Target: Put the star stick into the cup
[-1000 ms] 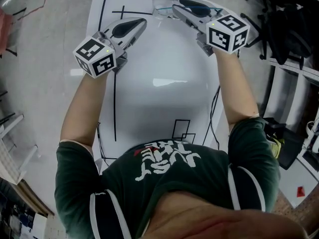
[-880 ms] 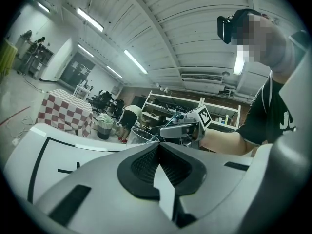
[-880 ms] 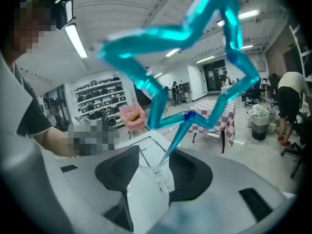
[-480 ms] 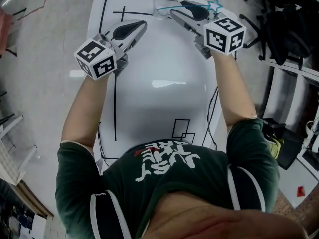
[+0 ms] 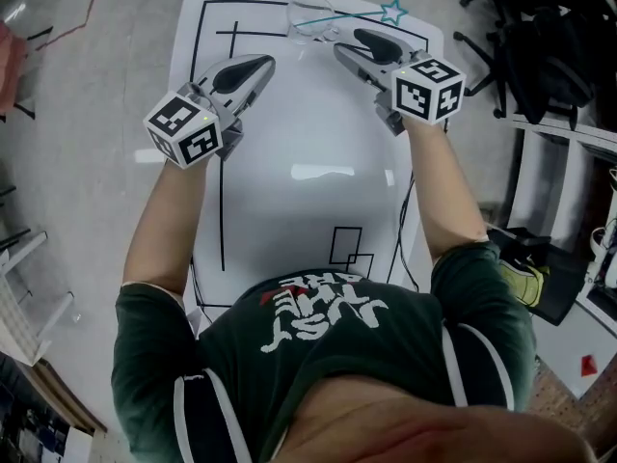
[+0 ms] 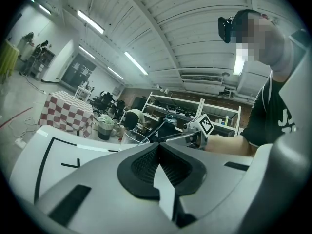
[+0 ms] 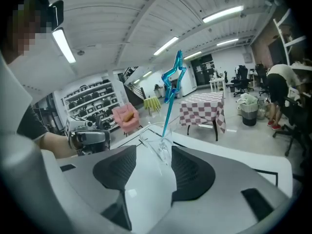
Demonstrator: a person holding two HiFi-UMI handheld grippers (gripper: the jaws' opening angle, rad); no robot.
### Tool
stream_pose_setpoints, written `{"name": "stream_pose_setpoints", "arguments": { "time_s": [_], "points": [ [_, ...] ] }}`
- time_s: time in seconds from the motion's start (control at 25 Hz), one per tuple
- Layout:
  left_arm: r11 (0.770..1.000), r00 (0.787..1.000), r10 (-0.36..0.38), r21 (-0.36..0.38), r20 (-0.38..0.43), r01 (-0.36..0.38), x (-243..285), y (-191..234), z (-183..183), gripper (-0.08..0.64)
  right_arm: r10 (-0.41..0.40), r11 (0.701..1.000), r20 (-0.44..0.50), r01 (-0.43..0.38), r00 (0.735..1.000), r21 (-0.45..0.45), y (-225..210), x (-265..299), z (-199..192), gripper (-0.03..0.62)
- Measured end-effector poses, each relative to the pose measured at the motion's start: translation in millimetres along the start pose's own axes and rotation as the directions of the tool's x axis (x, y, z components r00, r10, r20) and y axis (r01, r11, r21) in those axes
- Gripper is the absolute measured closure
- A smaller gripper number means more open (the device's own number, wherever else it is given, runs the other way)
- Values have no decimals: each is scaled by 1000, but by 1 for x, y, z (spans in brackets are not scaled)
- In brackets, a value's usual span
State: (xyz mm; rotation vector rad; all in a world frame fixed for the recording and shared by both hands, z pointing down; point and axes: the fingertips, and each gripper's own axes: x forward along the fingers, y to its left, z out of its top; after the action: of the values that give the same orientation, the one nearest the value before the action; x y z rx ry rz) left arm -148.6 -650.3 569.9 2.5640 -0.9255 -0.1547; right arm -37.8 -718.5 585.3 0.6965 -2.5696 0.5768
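A clear plastic cup stands at the far end of the white table. The blue star stick leans in it, its star end sticking out over the rim to the right. In the right gripper view the stick rises from the cup just beyond the jaws. My right gripper is open, a little short of the cup, with nothing between its pads. My left gripper hovers left of the cup, shut and empty; the cup shows beyond its tips.
Black lines are marked on the table top. Black office chairs and shelving crowd the floor to the right. A checkered table stands far behind the cup.
The right gripper let go of the star stick, opened and drew back a little from the cup. The stick now leans free in the cup. The left gripper hardly moved.
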Motion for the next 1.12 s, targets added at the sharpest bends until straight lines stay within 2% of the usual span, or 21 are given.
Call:
{"name": "stream_pose_setpoints", "arguments": {
  "time_s": [0.32,0.76,1.12],
  "points": [
    [1000,1000,6,14,-8,-6,-29,-51,11,549,31,998,34,-33,999,59,40,-64,-8,363],
    [999,999,16,33,35,-17,-81,-156,46,549,71,996,157,-79,985,48,131,-177,9,507],
    [996,996,-20,93,92,12,-129,-235,92,549,64,993,287,-88,956,73,193,-256,26,548]
  ]
}}
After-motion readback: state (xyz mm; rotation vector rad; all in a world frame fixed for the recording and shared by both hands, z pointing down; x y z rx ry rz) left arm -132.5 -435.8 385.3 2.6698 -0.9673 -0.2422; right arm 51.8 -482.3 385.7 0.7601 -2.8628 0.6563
